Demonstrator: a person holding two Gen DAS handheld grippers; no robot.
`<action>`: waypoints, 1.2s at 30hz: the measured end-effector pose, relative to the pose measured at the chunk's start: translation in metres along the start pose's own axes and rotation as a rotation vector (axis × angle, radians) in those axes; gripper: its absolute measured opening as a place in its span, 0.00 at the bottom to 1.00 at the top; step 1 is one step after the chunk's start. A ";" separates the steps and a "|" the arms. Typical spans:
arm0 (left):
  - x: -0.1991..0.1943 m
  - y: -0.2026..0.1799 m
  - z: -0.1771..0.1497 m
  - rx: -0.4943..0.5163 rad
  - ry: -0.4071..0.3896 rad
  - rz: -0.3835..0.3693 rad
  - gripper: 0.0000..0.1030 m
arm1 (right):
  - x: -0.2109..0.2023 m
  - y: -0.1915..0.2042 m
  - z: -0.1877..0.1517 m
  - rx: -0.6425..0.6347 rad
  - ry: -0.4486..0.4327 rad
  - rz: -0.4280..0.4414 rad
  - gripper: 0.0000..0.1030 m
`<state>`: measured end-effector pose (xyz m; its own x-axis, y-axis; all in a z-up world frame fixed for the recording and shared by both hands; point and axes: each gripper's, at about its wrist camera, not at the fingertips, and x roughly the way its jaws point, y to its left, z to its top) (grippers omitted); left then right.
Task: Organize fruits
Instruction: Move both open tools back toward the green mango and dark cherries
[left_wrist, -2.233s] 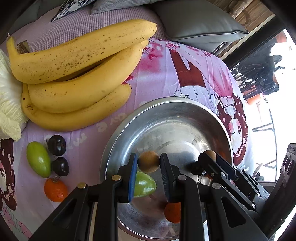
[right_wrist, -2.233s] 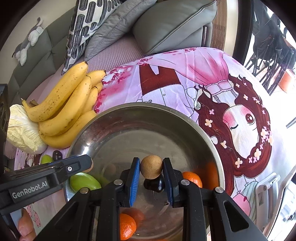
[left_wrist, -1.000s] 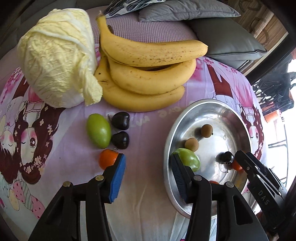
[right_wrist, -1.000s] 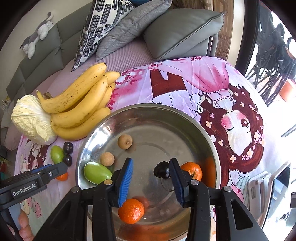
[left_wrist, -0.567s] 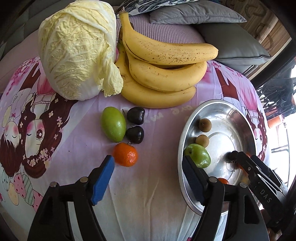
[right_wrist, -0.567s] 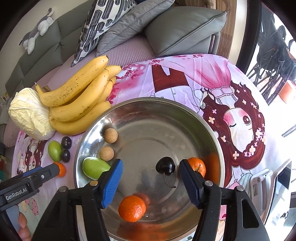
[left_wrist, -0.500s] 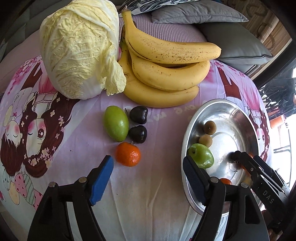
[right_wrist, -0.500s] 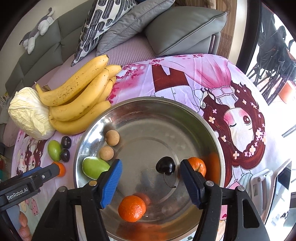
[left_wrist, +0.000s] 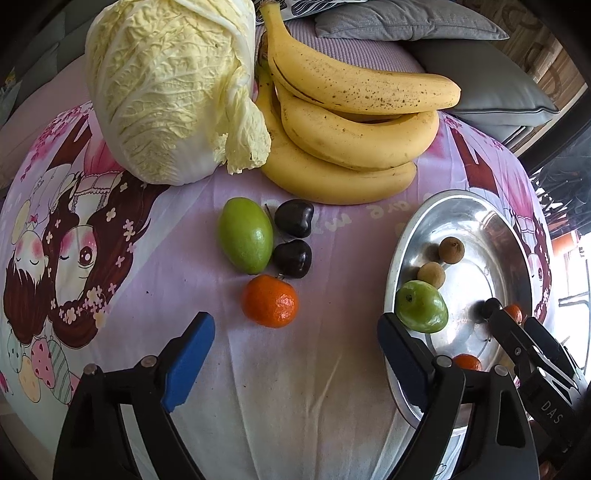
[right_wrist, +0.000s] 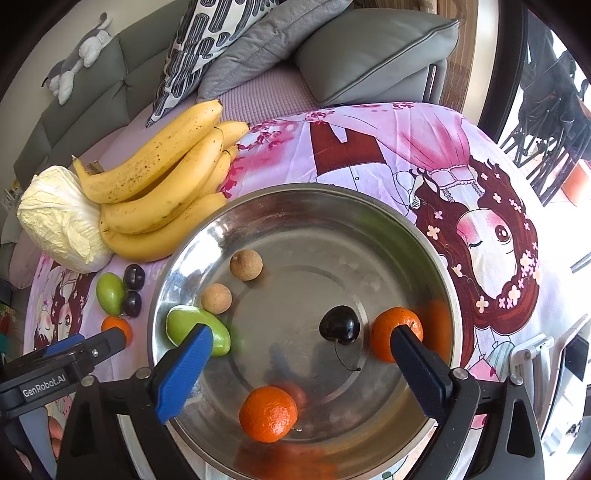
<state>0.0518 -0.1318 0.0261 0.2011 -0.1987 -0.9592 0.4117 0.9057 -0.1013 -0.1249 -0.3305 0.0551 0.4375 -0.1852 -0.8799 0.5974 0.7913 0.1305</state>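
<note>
A steel bowl (right_wrist: 424, 236) (left_wrist: 491, 225) holds two brown longans (right_wrist: 246, 264), a green fruit (right_wrist: 184, 325), a dark cherry (right_wrist: 340, 325) and two tangerines (right_wrist: 268, 413). On the cloth left of it lie a tangerine (left_wrist: 269, 301), a green fruit (left_wrist: 245, 234) and two dark cherries (left_wrist: 293, 218). My left gripper (left_wrist: 295, 343) is wide open and empty, just short of the loose tangerine. My right gripper (right_wrist: 301, 350) is wide open and empty over the bowl's near side.
A bunch of bananas (left_wrist: 351, 122) and a napa cabbage (left_wrist: 166, 85) lie behind the loose fruit. Grey cushions (right_wrist: 369, 48) and a sofa are at the back. The pink printed cloth (left_wrist: 110, 229) covers the table, whose edge falls away at right.
Both grippers let their longans go into the bowl and opened wide. The left gripper swung left to the loose fruit on the cloth. The right gripper pulled back a little.
</note>
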 end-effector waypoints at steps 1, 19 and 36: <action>0.001 0.000 0.000 -0.002 0.002 0.001 0.87 | 0.000 0.000 0.000 -0.001 0.000 0.001 0.99; 0.007 0.003 -0.002 -0.001 0.029 0.004 0.87 | 0.004 0.007 -0.002 -0.030 0.017 0.007 1.00; -0.008 0.045 -0.001 -0.039 -0.025 0.014 0.87 | 0.006 0.031 -0.006 -0.092 0.029 0.017 1.00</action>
<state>0.0679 -0.0888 0.0287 0.2287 -0.1952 -0.9537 0.3743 0.9220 -0.0989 -0.1073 -0.3037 0.0510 0.4264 -0.1556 -0.8911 0.5256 0.8444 0.1040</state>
